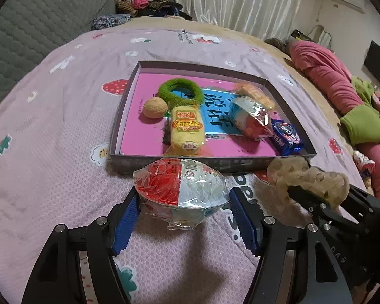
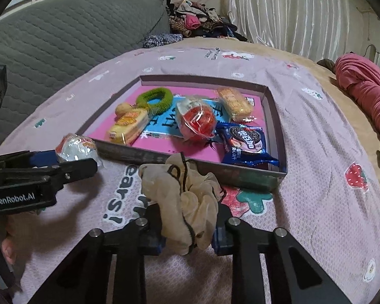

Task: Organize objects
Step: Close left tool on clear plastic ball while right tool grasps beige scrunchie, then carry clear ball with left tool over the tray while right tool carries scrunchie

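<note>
Bed, pink sheet | left tongs (image 1: 183,204) gripping wrapped snack (image 1: 181,185), right tongs (image 2: 188,230) clenching beige scrunchie (image 2: 182,197) | tray (image 2: 215,169) lying just ahead | step: carrying both in | next: lifting over near wall, releasing

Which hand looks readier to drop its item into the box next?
Left, probably: the left gripper holds the wrapped egg-shaped snack just before the box wall; the right gripper clamps the beige scrunchie similarly near.
</note>
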{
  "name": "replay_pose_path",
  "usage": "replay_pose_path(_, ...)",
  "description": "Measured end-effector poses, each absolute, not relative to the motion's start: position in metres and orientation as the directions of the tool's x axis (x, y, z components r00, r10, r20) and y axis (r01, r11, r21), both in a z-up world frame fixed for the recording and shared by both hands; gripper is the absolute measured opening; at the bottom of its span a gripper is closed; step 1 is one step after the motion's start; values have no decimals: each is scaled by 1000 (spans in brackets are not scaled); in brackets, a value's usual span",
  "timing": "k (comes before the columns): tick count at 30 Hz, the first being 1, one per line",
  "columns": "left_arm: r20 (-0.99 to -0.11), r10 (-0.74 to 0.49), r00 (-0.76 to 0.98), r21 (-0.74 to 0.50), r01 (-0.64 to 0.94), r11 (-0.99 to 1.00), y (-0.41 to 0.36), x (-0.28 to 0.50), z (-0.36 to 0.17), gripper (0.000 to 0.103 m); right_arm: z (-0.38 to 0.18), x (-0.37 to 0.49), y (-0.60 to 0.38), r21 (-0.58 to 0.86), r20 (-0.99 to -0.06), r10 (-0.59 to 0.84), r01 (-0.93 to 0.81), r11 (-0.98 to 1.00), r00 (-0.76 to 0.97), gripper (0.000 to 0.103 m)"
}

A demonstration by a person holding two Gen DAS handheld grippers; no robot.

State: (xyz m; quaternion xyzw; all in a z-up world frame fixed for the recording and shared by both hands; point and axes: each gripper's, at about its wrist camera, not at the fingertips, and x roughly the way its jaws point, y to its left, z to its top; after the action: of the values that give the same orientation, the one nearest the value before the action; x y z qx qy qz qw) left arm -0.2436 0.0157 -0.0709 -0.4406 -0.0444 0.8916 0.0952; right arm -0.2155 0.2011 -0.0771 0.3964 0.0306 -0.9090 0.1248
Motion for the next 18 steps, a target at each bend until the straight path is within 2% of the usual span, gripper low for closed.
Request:
replay_pose_path(10, -742, 221, -633, -165, -147, -975, 16, -226, -33, 72, -36, -194, 213, 113, -670, -254, 242, -964, -697, 22)
replay_pose_path(18, -702, 221, -677, -144, -169, -975, 18, -205, 13, 72, 10, -178, 208, 93, -621, -255, 253, -963, -742, 22)
